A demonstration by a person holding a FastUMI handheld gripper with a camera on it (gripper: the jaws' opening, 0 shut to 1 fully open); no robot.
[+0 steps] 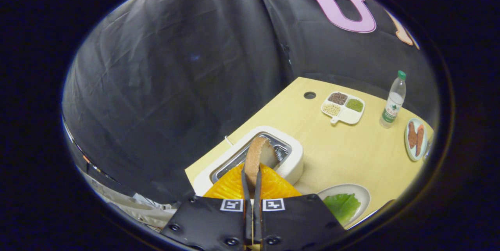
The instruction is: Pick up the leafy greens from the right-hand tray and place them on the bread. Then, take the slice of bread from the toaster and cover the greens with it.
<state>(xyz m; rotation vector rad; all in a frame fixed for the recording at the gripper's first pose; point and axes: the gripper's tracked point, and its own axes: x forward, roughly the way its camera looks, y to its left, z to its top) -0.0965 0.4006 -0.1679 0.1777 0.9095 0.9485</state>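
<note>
A: Step in hand? Gripper point(252, 182) state?
B: Second step, I judge. Fingers are clamped on the bread slice point(258, 157), held above the toaster point(256, 153) slot. Greens point(341, 206) lie on the plate point(361, 192), right of the fingers.
A: Next move?
B: Carry the slice over and lower it flat onto the greens.

Pale wood tabletop point(340, 153) w/ a round hole point(309, 95) nr its far edge, creased black cloth wall point(175, 67) behind, soft even light.
</note>
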